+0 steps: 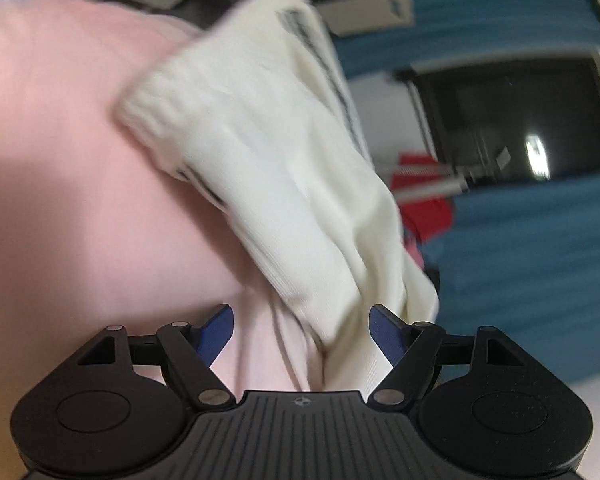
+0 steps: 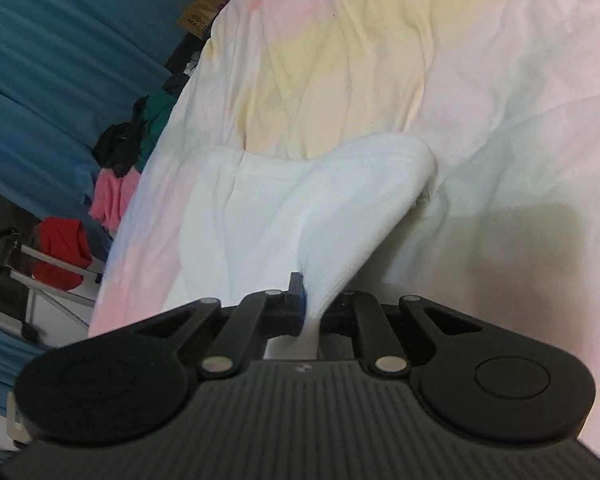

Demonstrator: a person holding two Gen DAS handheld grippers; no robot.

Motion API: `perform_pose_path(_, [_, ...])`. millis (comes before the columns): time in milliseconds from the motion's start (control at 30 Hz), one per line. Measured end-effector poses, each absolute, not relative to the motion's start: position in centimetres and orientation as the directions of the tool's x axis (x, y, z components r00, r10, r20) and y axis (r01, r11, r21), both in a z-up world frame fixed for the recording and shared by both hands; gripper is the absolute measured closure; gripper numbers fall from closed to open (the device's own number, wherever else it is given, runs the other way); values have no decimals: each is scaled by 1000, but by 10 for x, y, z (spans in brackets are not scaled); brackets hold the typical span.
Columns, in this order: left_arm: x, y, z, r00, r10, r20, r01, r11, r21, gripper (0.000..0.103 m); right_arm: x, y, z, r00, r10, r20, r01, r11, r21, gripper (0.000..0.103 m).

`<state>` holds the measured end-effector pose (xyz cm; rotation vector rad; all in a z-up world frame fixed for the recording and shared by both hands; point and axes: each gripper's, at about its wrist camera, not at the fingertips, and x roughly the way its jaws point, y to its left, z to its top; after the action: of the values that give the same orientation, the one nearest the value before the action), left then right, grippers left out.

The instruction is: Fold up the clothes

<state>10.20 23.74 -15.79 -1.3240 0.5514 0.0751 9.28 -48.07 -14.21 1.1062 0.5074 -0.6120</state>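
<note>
pinching a white sock (image 2: 300,216) shut between its fingers, the right gripper (image 2: 310,304) holds it over the pastel bed sheet (image 2: 500,80); the left gripper (image 1: 302,332) spreads wide, sock brushing one finger.

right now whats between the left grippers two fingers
In the left wrist view, the white sock hangs between the open left gripper fingers, over pink bedding.

sock (image 1: 260,168) – white, black lettering | sheet (image 2: 500,80) – pastel tie-dye | curtain (image 2: 60,60) – blue
</note>
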Motion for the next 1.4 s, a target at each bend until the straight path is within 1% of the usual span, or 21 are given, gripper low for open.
perform_pose_path(100, [107,249,-169,887,-235,-398,-366,169,-915,34,79,-477,-144,754,-210,-622,657,258,709,93])
perform_pose_path(167, [107,257,-171,903,-218,-371,-352,123,-928,35,83,-479,-142,773,-232,-591,635,271,724,94])
perform_pose_path(233, [109,267,-174,913,-191,-360,-351,77,-933,40,88,-479,-139,783,-255,-567,622,306,721,94])
perform_pose_path(333, [117,283,-176,925,-153,-347,-346,35,-938,58,95,-476,-132,788,-293,-542,616,363,699,94])
perform_pose_path(400, [123,287,-173,921,-149,-360,-353,73,-933,81,99,-476,-131,784,-314,-535,620,383,684,94])
perform_pose_path(433, [127,289,-171,918,-147,-367,-357,94,-930,82,99,-476,-130,784,-321,-531,621,386,682,94])
perform_pose_path(500, [130,291,-163,915,-131,-383,-365,138,-921,88,99,-477,-130,778,-337,-530,627,387,676,94])
perform_pose_path(533, [130,292,-156,913,-115,-390,-370,163,-915,89,99,-477,-130,777,-342,-529,629,382,677,94])
perform_pose_path(600, [117,302,-134,923,-109,-369,-345,189,-919,91,98,-480,-130,776,-347,-526,629,368,685,94])
perform_pose_path(700, [98,327,-93,938,-121,-326,-299,196,-934,93,95,-483,-128,775,-359,-520,630,371,683,94])
perform_pose_path(767, [83,350,-65,927,-142,-347,-311,227,-923,93,94,-484,-126,776,-362,-517,629,379,679,94])
perform_pose_path(833, [73,368,-46,901,-183,-394,-346,249,-905,93,92,-484,-124,779,-360,-513,624,374,686,94])
perform_pose_path(933, [51,372,-33,828,-222,-515,-422,357,-833,93,86,-484,-120,777,-383,-500,625,381,681,95])
perform_pose_path(967, [35,371,-36,802,-221,-555,-447,393,-804,93,85,-483,-117,771,-400,-496,632,387,671,95])
perform_pose_path(1067, [26,360,-52,733,-195,-652,-499,497,-709,92,77,-479,-107,733,-462,-499,674,398,622,95])
perform_pose_path(1167, [19,351,-72,657,-153,-738,-532,599,-598,90,75,-485,-116,678,-461,-573,734,377,565,94])
perform_pose_path(1233, [16,345,-85,617,-121,-778,-541,652,-531,88,78,-491,-131,631,-434,-643,776,362,517,94])
perform_pose_path(1300, [12,340,-85,623,-99,-776,-531,676,-512,84,82,-498,-149,589,-393,-706,805,357,473,94])
perform_pose_path(1333, [11,338,-82,624,-87,-776,-522,693,-498,83,82,-500,-153,589,-378,-714,805,357,474,94])
perform_pose_path(1367, [9,335,-76,620,-71,-781,-513,717,-472,74,82,-501,-153,589,-381,-713,804,361,472,92])
perform_pose_path(1400, [8,330,-70,611,-56,-790,-497,749,-437,62,82,-502,-153,589,-383,-712,804,366,468,91])
